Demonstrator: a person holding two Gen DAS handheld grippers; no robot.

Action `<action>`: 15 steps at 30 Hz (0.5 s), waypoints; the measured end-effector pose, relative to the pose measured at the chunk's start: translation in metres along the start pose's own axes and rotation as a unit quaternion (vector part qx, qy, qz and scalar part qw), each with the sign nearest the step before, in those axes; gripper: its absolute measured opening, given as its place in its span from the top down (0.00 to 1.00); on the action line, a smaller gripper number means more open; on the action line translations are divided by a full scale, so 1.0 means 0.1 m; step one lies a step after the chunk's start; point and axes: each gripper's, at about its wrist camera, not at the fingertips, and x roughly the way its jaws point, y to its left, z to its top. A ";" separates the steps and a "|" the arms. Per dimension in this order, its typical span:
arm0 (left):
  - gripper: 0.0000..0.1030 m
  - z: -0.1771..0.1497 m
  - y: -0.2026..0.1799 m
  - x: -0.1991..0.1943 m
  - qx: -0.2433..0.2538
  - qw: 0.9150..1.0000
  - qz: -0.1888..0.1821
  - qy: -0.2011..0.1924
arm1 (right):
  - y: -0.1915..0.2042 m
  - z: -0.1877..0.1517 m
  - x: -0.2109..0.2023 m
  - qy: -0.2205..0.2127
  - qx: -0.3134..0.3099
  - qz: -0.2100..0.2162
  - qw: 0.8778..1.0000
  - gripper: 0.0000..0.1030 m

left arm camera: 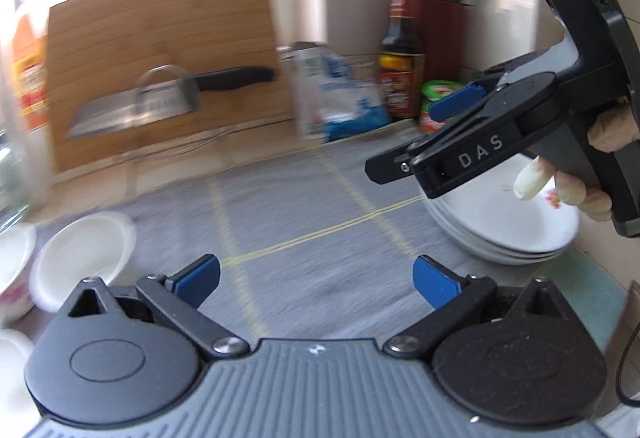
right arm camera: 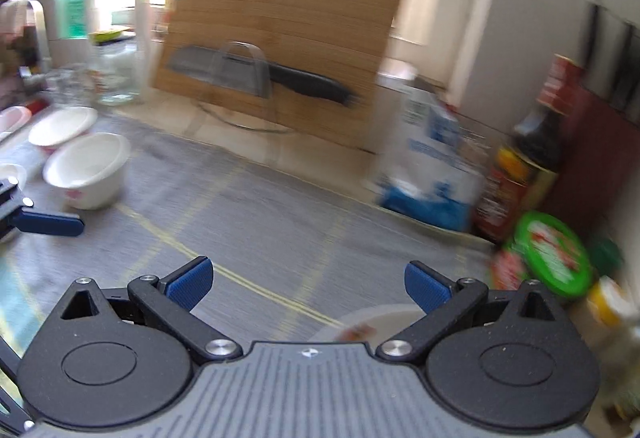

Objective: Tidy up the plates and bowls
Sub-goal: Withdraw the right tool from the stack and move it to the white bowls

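Observation:
My left gripper (left arm camera: 316, 280) stands open over the grey mat (left arm camera: 304, 206) with nothing between its fingers. A stack of white plates (left arm camera: 500, 234) sits at the right of the mat. Above it a hand holds my right gripper (left arm camera: 416, 136). Left of my left gripper lie a white bowl (left arm camera: 84, 250) and a pink-patterned bowl (left arm camera: 12, 274). In the right wrist view my right gripper (right arm camera: 308, 282) is open and empty, with a plate rim (right arm camera: 380, 320) just below it. White bowls (right arm camera: 88, 170) and a plate (right arm camera: 64, 126) sit far left, near one blue pad (right arm camera: 48, 224) of my left gripper.
A wooden cutting board (left arm camera: 160, 50) leans on the back wall, with a knife (left arm camera: 132, 110) in a clear holder in front. A blue-white bag (left arm camera: 340, 94), a sauce bottle (left arm camera: 400, 54), a green-lidded jar (right arm camera: 556, 254) and a knife block (left arm camera: 440, 18) crowd the back right corner. Glass jars (right arm camera: 116, 74) stand back left.

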 end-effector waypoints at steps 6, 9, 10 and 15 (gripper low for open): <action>0.01 -0.20 0.29 -0.33 -0.034 0.998 0.055 0.001 | 0.45 0.19 0.10 -0.012 -0.021 0.062 0.998 0.00; 0.01 -0.29 0.49 -0.51 -0.047 0.997 0.060 -0.009 | 0.69 0.28 0.08 -0.017 -0.034 0.091 0.995 0.00; 0.01 -0.31 0.55 -0.59 -0.049 0.997 0.058 -0.013 | 0.77 0.32 0.09 -0.018 -0.035 0.092 0.995 0.00; 0.01 -0.47 0.87 -0.89 -0.043 0.996 0.078 -0.023 | 1.21 0.45 0.12 -0.012 -0.017 0.109 0.994 0.00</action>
